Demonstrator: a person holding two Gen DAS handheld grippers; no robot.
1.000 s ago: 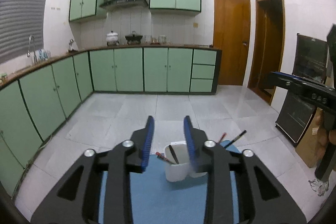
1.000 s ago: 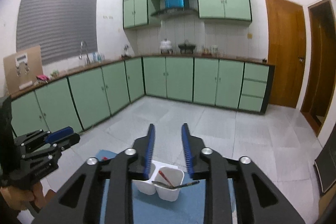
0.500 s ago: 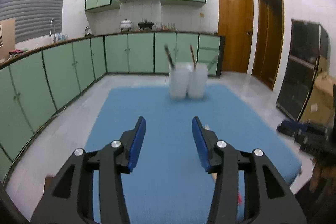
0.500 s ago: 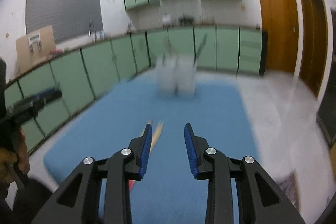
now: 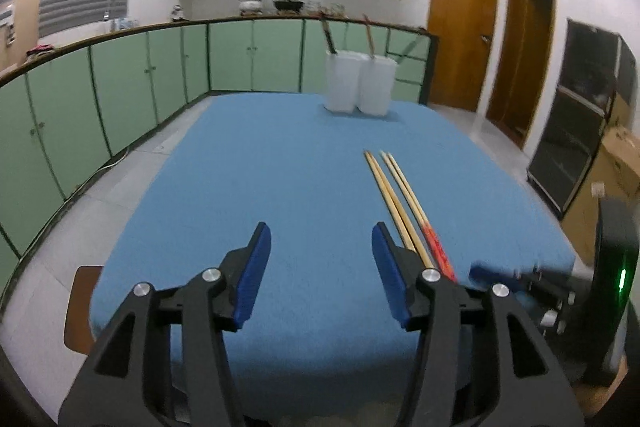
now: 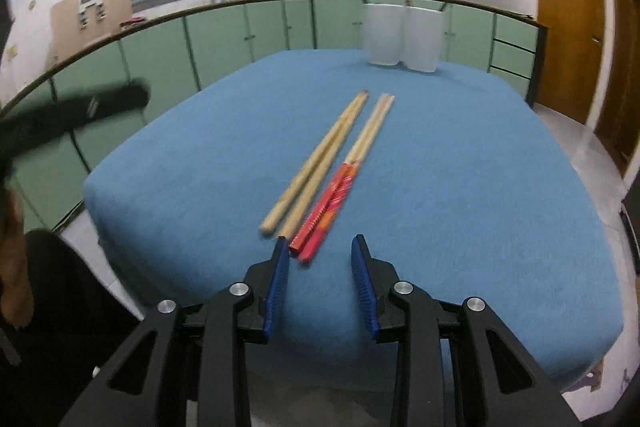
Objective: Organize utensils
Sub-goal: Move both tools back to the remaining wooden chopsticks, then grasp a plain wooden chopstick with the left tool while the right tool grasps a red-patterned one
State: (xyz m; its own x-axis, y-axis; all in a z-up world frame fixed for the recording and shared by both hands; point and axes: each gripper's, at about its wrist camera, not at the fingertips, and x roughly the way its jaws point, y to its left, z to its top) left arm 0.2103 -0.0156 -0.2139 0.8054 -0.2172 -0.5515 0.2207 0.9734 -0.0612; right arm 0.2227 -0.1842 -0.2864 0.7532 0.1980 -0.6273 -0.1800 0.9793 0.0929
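**A:** What lies on the table?

**B:** A blue cloth (image 6: 460,187) covers the table. Two pairs of chopsticks lie on it side by side, nearly parallel, pointing away toward the far edge. The plain wooden pair (image 6: 316,163) is on the left in the right wrist view. The pair with red patterned handles (image 6: 348,171) is just beside it on the right. At the far edge stand two white plastic holders (image 6: 404,35), touching each other, with a few dark and reddish utensil handles sticking up out of them.

**A:** And the grippers?

**B:** The right gripper (image 6: 320,251) hovers low over the near end of the cloth. Its blue-padded jaws stand narrowly apart with nothing between them. The red handle ends lie just ahead of the gap, and the left pad is close to the end of the plain pair. The left gripper (image 5: 320,239) has just been opening; its jaws now stand wide and hold nothing, over bare cloth. In its view the chopsticks run past the outside of its right finger.

**A:** Anything around?

**B:** Green kitchen cabinets (image 5: 120,87) line the walls.
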